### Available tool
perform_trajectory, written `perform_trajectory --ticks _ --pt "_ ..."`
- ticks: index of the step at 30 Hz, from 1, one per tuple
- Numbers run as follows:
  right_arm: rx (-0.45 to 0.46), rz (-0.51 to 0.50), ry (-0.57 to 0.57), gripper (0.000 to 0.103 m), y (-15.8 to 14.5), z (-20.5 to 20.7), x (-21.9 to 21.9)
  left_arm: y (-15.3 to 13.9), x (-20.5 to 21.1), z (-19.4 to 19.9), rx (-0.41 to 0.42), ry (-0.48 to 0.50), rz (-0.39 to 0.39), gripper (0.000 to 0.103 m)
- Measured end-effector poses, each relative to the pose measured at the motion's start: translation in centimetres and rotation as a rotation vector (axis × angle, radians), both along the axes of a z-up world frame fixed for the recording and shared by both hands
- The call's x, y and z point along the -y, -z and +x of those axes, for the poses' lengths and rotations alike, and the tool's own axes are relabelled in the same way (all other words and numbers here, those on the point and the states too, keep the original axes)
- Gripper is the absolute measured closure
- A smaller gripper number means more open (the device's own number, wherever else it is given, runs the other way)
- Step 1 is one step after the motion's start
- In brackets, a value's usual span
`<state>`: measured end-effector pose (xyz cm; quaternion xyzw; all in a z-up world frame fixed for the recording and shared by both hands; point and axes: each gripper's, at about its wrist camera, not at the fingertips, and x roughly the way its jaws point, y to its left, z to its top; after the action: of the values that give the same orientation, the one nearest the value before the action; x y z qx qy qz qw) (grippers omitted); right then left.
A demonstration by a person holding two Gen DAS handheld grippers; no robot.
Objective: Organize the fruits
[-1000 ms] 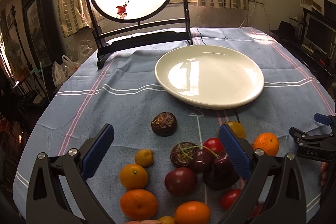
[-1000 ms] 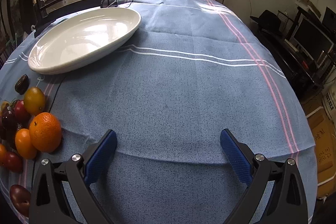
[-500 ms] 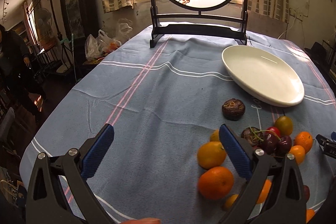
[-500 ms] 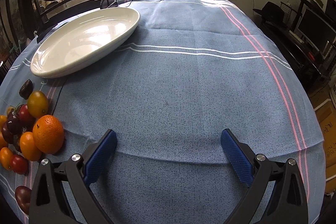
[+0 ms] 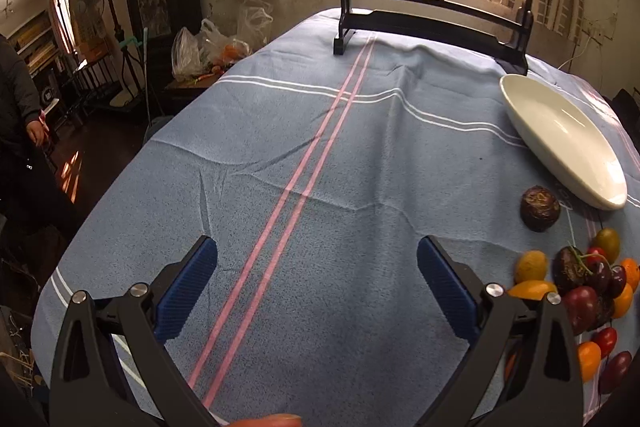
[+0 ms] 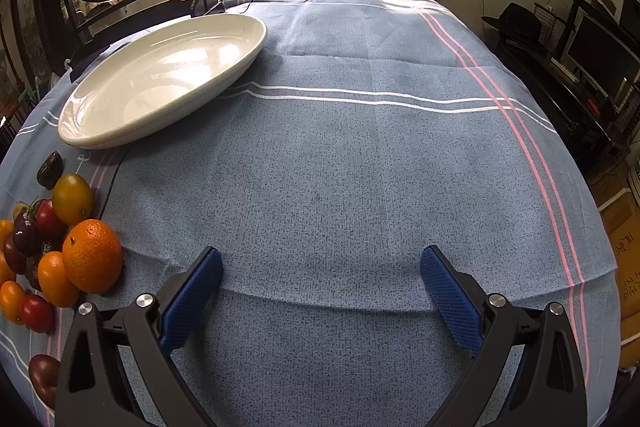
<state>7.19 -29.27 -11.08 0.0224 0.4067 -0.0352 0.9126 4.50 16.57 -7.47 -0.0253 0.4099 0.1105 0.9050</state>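
Observation:
A pile of fruit [image 5: 588,283] lies on the blue tablecloth at the right edge of the left wrist view: oranges, cherries, small tomatoes, dark plums. A wrinkled dark fruit [image 5: 539,208] sits apart, between the pile and the empty white plate [image 5: 560,131]. My left gripper [image 5: 318,271] is open over bare cloth, well left of the pile. In the right wrist view the pile [image 6: 44,251] is at the far left, led by a big orange [image 6: 92,255], with the plate [image 6: 160,75] behind it. My right gripper [image 6: 322,279] is open, right of the fruit, holding nothing.
A round painted screen on a black stand [image 5: 432,23] stands at the table's far end. A person [image 5: 20,95] stands at the left, beside plastic bags [image 5: 208,51] on a low stand. Dark furniture with monitors [image 6: 600,55] lines the right side.
The left gripper has swung left, away from above the fruit pile, which has slid to the right edge of its view. The right gripper has shifted only slightly.

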Motion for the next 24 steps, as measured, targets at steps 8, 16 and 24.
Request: perform_trajectory --ticks 8,16,24 --pt "0.0 0.0 0.0 0.003 0.0 0.0 0.0 3.3 -1.7 2.2 -0.126 -0.039 -0.074 0.005" --pt "0.0 0.0 0.0 0.003 0.0 0.0 0.0 3.4 -1.3 2.5 -0.134 -0.042 -0.065 0.004" --pt "0.0 0.0 0.0 0.003 0.0 0.0 0.0 3.4 -1.2 2.5 -0.133 -0.042 -0.068 0.004"
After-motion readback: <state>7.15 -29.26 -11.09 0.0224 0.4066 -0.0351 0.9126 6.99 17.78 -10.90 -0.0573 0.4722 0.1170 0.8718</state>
